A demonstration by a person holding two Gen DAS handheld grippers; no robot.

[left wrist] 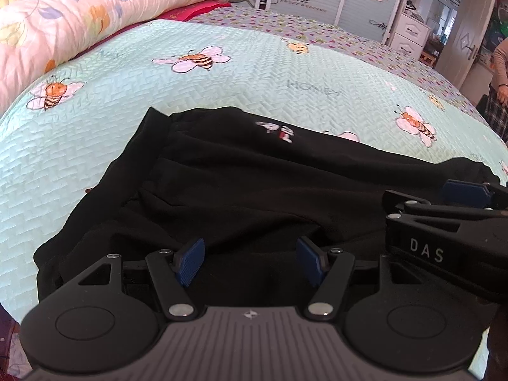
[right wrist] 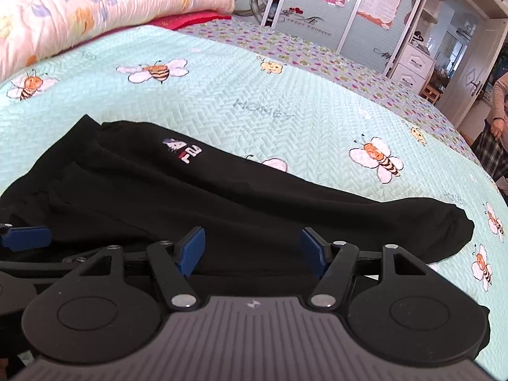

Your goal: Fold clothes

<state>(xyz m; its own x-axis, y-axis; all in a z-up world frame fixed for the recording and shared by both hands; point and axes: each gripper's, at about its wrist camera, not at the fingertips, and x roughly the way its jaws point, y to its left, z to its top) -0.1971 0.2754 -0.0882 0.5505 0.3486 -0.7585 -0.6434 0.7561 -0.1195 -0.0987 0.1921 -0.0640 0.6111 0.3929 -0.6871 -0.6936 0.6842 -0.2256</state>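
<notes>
Two grippers seen above garment | left gripper (left wrist: 250, 262) jaws spread, nothing pinched | right gripper (right wrist: 252, 250) jaws spread, nothing pinched | black fabric trousers (left wrist: 228, 184) laid rumpled on mint-green bee-print quilted bedspread (left wrist: 247, 76)

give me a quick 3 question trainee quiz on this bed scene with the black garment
1. True or false: the black garment lies on the bee quilt.
2. What is between the pads of the left tool? A) a pinched fold B) nothing gripped, jaws apart over the cloth C) a pillow
3. Fill in: the word printed on the quilt beyond the garment is ____.

Key
1. True
2. B; the right tool is open too
3. HONEY
</notes>
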